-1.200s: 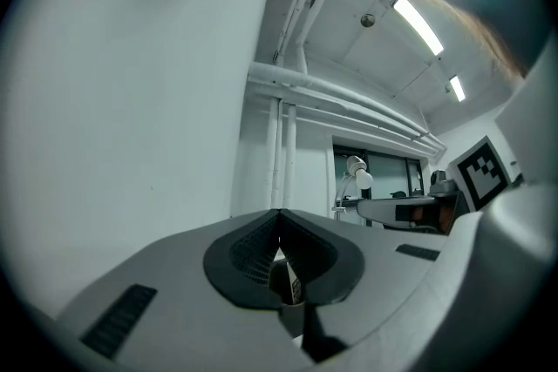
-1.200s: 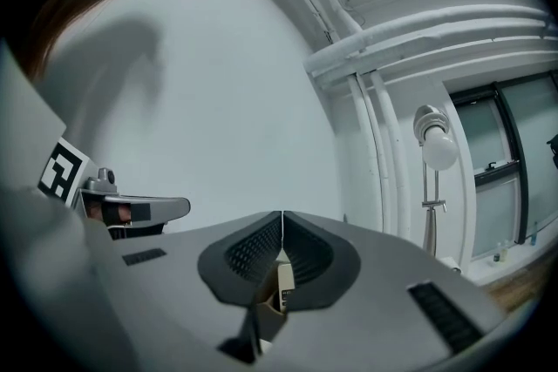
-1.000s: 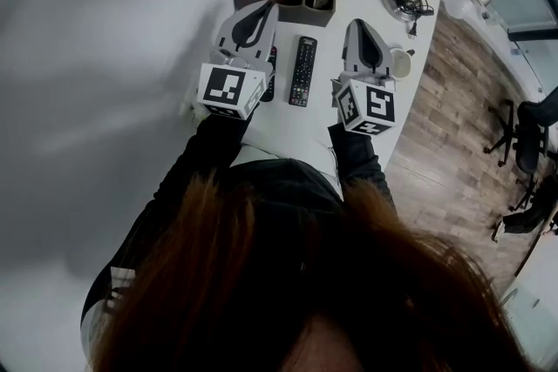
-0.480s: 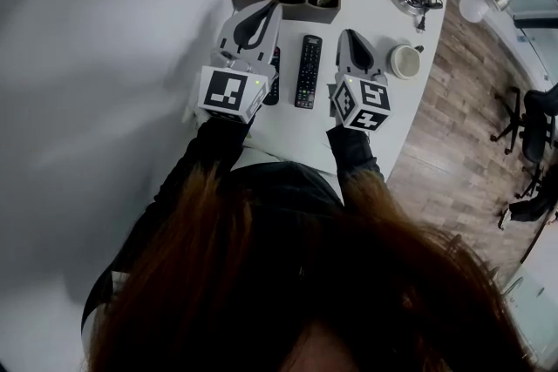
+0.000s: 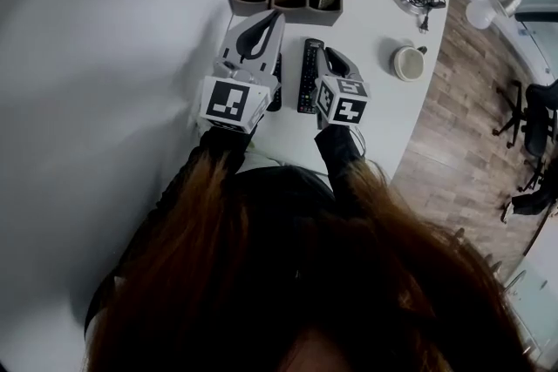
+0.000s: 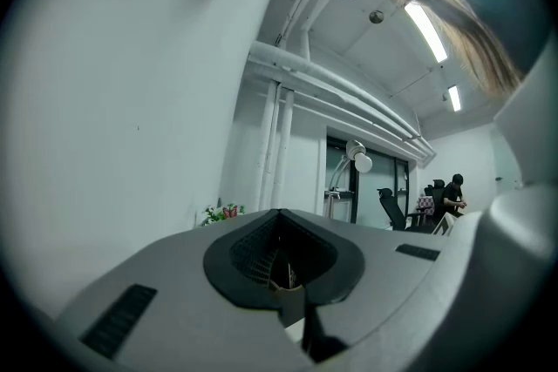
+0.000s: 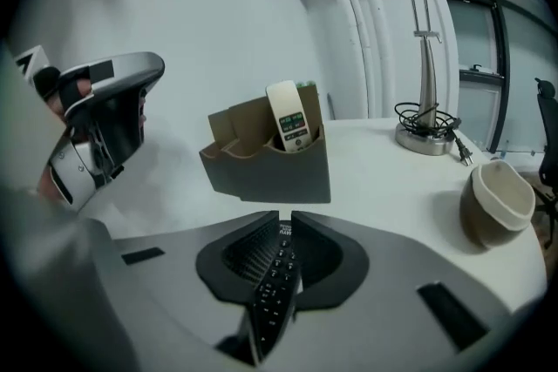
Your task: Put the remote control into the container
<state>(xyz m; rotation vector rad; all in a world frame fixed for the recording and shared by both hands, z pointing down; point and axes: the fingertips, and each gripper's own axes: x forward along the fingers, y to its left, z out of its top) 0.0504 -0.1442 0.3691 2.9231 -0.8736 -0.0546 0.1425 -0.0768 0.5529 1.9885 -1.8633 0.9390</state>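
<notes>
Your right gripper [image 7: 285, 218] has its jaws drawn in to a narrow gap, and the black remote control [image 7: 275, 287] fills that gap, running from the tips back toward the camera with its button face turned to the left jaw. In the head view the same gripper [image 5: 330, 55] sits along the remote's [image 5: 307, 70] right edge. You cannot tell from either view whether the remote is clear of the table.

Straight ahead of those jaws, well apart, stands the container [image 7: 261, 165], with a white remote [image 7: 288, 116] upright in its right-hand compartment. A cup [image 7: 499, 200] sits off to the gripper's right.

Your left gripper [image 6: 281, 213] has its jaws brought together on nothing, pointed up at the wall (its view shows no table). From above it [image 5: 268, 17] hangs just left of the right gripper, above a second dark remote [image 5: 275, 90].
</notes>
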